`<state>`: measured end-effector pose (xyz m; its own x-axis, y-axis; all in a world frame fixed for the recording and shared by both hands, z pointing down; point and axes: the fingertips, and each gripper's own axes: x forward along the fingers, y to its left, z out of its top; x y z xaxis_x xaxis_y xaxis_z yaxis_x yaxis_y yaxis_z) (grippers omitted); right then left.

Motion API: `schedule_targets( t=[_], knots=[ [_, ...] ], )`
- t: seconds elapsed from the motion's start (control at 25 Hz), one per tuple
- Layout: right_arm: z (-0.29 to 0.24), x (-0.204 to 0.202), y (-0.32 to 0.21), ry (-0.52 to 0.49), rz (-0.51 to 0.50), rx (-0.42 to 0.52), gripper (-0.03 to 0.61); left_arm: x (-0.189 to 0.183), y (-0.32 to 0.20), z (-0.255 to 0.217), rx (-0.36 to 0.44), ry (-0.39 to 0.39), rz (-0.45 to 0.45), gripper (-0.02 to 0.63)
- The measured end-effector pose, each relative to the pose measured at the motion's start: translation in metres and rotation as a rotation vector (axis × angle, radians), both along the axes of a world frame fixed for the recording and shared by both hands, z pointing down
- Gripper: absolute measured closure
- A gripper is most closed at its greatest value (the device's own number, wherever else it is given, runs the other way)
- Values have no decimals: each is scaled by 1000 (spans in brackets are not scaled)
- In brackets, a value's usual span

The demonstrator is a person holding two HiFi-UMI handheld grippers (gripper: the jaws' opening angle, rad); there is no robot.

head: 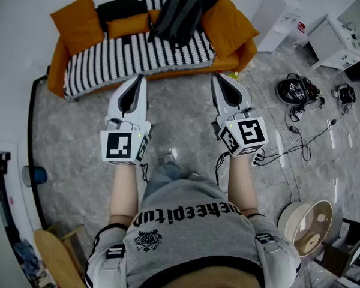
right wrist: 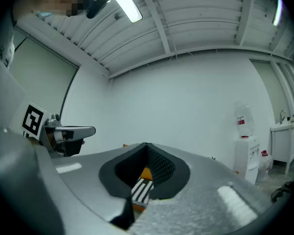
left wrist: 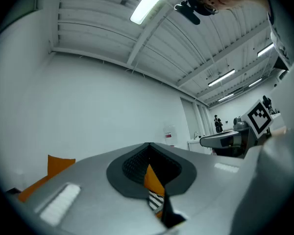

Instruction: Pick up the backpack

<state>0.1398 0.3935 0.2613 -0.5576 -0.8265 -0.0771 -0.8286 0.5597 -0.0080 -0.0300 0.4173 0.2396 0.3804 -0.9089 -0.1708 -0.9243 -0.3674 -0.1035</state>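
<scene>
Your left gripper [head: 141, 78] & right gripper [head: 216, 77]: both jaws closed, nothing held | backpack [head: 179, 18]: dark, slumped on sofa [head: 108, 56] backrest, well ahead of you | handling: prob soft, saggy, mod wt | grip: open wide, take strap or top edge, not loose fabric
</scene>
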Motion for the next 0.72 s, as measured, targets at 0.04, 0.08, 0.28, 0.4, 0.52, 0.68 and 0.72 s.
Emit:
schedule_targets(
  t=[0.04,0.08,0.28,0.4,0.52,0.68,0.72],
  knots=[
    [0,-1,-1,0,2,0,577,0,-1,-1,-3,1,0,594],
    [0,-1,-2,0,3,-1,577,0,-2,-2,-6,1,1,594],
    [1,-7,-9,2,10,-2,577,-3,-9,0,-5,0,12,594],
    [2,-12,-16,2,14,-3,575,-8,-18,0,-4,-10,18,594],
    [2,-20,-25,-4,18,-2,577,-16,-27,0,-4,-8,22,594],
    [3,-29,-39,-26,41,-3,577,-26,-41,-1,9,-11,26,594],
    [3,-32,-43,-26,45,-4,575,-29,-45,-2,14,-13,25,594]
  ],
)
